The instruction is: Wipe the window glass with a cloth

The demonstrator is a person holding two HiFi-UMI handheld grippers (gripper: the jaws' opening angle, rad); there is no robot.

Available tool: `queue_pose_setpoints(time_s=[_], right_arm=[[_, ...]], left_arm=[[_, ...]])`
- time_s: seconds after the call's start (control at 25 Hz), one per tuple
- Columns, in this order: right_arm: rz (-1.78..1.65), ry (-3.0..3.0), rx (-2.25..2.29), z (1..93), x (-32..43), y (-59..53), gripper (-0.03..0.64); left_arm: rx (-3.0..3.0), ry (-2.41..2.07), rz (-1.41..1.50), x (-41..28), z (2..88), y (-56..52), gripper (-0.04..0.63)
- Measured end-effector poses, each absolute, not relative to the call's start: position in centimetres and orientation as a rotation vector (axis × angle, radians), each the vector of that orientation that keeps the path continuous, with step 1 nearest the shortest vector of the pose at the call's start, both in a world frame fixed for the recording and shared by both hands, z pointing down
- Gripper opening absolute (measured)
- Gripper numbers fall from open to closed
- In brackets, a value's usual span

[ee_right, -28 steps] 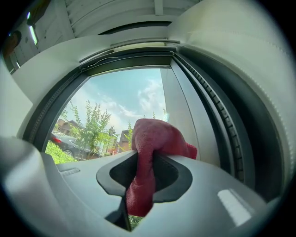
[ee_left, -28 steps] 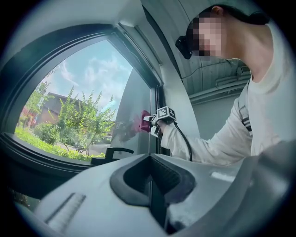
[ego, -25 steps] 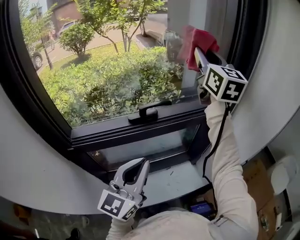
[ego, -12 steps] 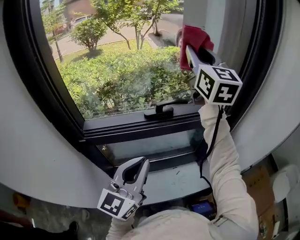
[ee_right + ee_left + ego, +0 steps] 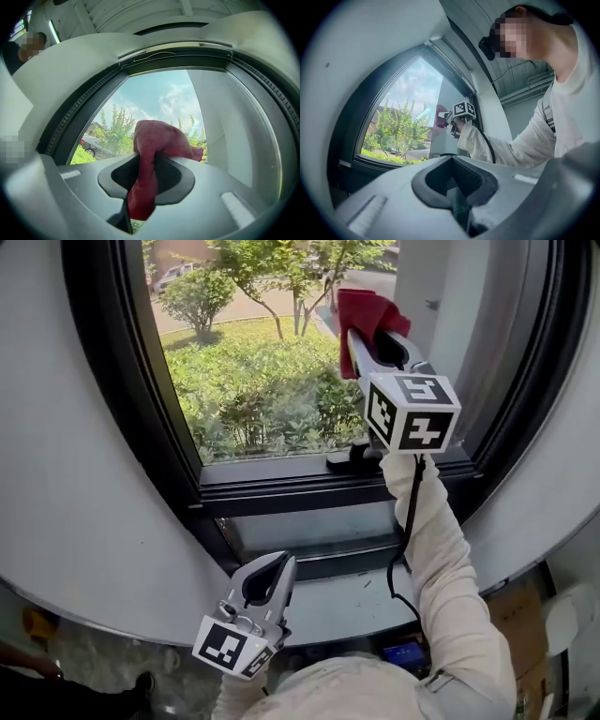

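The window glass [image 5: 262, 371] looks out on bushes and trees. A red cloth [image 5: 363, 313] is pressed against its upper right part, bunched in front of my right gripper [image 5: 367, 336], which is shut on it. In the right gripper view the cloth [image 5: 157, 140] hangs down between the closed jaws of that gripper [image 5: 146, 164], with the glass [image 5: 159, 101] right behind. My left gripper [image 5: 277, 565] is held low over the sill, shut with nothing in it. The left gripper view has its closed jaws [image 5: 454, 187] below and the red cloth [image 5: 440, 116] far off on the pane.
A black handle [image 5: 352, 457] sits on the dark window frame [image 5: 281, 488], just under my right arm. Below it are a narrow lower pane [image 5: 309, 526] and a grey sill [image 5: 347, 601]. White curved wall surrounds the window. A cardboard box [image 5: 511, 615] stands at the lower right.
My right gripper has slid the cloth leftward across the glass, from right of the handle to above it. The head view has shifted too. The left gripper has stayed low.
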State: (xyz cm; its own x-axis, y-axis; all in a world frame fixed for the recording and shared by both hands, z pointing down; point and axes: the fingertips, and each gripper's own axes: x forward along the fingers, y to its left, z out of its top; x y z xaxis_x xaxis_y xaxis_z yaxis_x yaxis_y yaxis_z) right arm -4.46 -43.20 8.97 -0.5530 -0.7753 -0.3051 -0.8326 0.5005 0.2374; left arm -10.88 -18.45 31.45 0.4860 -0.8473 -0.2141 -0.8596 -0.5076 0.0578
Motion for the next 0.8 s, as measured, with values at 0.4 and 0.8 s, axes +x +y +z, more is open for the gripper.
queue_pose_setpoints(time_s=[0.4, 0.8], right_arm=[[0.575, 2.660, -1.269, 9.6, -13.6, -40.6, 0.114], [0.603, 2.739, -1.175, 11.3, -20.0, -38.6, 0.114]], left_arm=[[-2.625, 1.577, 0.331, -14.7, 31.7, -16.3, 0.000], [-2.605, 1.614, 0.328, -16.9, 32.0, -15.1, 0.000]])
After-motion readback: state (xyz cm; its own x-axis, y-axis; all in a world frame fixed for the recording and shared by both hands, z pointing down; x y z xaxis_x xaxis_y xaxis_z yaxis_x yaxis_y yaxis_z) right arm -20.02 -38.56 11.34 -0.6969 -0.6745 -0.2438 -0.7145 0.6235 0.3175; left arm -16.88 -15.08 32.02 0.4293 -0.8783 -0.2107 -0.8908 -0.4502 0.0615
